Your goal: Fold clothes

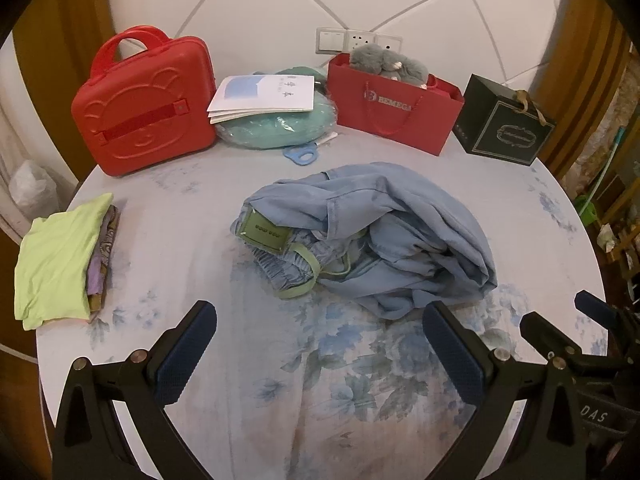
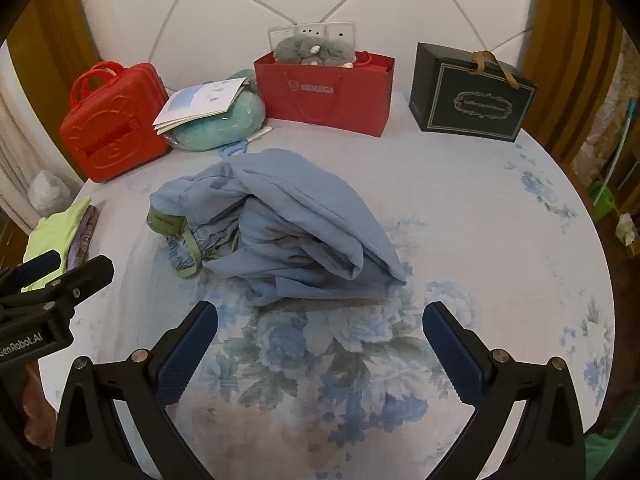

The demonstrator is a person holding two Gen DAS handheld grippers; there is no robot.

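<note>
Crumpled blue garment (image 1: pixel 372 236), perhaps trousers; left tool (image 1: pixel 320 344), right tool (image 2: pixel 320 344) gape empty.

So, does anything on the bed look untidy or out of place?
Yes: the blue garment lies crumpled in a heap in the middle of the bed, its waistband twisted outward, unlike the neat folded stack at the left edge. Both tools are open and hold nothing.

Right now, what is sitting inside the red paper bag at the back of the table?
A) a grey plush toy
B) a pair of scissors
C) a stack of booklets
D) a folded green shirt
A: a grey plush toy pokes out of the top of the red paper bag.
</note>
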